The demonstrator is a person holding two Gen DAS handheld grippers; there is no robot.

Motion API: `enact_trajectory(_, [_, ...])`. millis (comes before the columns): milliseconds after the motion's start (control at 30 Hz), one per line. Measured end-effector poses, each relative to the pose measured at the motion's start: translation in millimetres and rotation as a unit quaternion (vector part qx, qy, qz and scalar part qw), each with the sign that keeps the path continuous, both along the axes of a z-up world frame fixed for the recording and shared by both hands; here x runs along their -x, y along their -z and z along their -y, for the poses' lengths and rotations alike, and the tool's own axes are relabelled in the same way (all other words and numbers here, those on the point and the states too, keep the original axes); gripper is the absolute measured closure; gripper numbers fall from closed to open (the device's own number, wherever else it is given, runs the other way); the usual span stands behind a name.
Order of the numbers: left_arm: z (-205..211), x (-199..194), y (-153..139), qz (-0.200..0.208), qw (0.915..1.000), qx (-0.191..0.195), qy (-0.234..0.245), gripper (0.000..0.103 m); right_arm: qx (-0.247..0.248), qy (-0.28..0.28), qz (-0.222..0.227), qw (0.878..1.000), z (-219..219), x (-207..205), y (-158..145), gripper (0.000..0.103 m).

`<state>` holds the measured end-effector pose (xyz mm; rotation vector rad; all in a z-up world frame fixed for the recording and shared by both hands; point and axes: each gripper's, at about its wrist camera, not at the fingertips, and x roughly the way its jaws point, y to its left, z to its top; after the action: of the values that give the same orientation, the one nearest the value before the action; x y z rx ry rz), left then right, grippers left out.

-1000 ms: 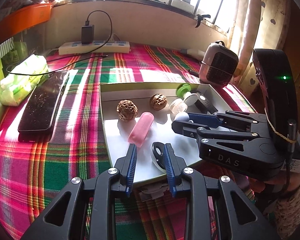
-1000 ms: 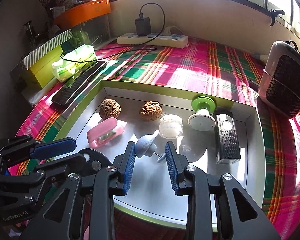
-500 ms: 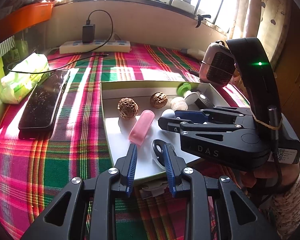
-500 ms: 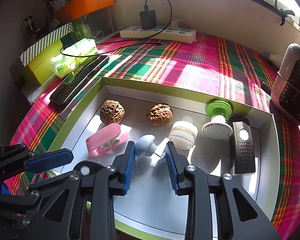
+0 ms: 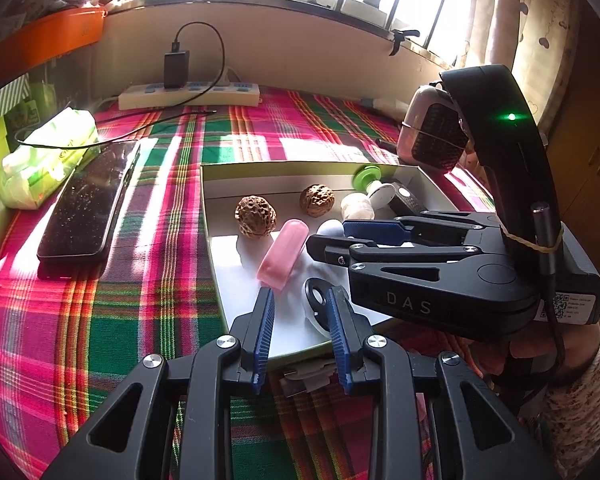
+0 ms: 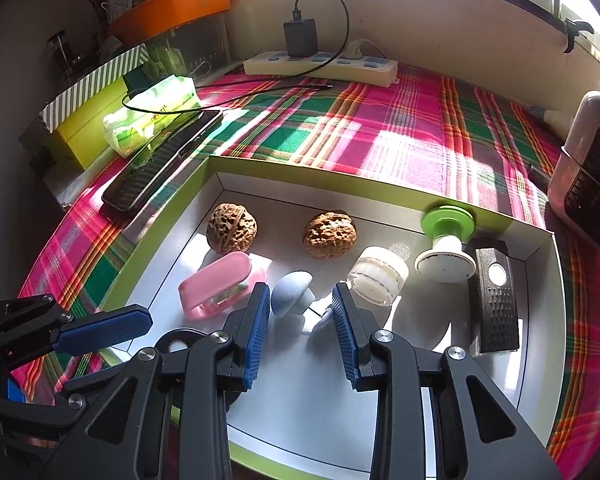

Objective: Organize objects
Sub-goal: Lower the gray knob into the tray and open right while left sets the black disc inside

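Walnuts [image 6: 231, 229], jar [image 6: 377, 280] and pink case [image 6: 220, 289] already sit in tray [image 6: 340, 190]; right tool [image 6: 300, 308] spread, having just widened around blue mushroom piece [image 6: 290, 298]; left tool [image 5: 300, 328] spread, empty.

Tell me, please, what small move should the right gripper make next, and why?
Probably ease the right gripper forward and down around the blue mushroom-shaped piece. Its fingers have just been opening; the piece lies on its side in the tray just ahead of them, not yet gripped.
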<state>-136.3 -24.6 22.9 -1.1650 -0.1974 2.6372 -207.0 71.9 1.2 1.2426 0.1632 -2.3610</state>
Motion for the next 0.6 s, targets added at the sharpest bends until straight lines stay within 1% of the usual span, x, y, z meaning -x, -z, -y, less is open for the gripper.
enact_trajectory(100, [0.1,-0.3,0.1,0.0,1.0,0.0,0.0,0.078,0.0,0.002,-0.001,1.0,0.4,-1.3,-0.2,0.06])
enact_trajectory(333, [0.7,-3.3,-1.5,-0.003,1.0,0.0,0.001,0.077,0.009,0.016,-0.003,1.0,-5.0,-4.7,-4.0,0.057])
enact_trajectory(400, [1.1,-4.5,-2.4,-0.004,1.0,0.0,0.001,0.077,0.011,0.019,-0.005,1.0,-6.4,-6.9,-5.2,0.052])
enact_trajectory(533, [1.4,-8.8,-3.9,-0.008,1.0,0.0,0.001,0.075,0.016,0.022,-0.008,1.0,-8.2,-13.4,-8.6,0.052])
enact_trajectory(600, [1.5,-10.5,-5.1,-0.009,1.0,0.001,0.001,0.072,0.019,0.027,-0.011,0.999,-9.9,-17.0,-10.9,0.052])
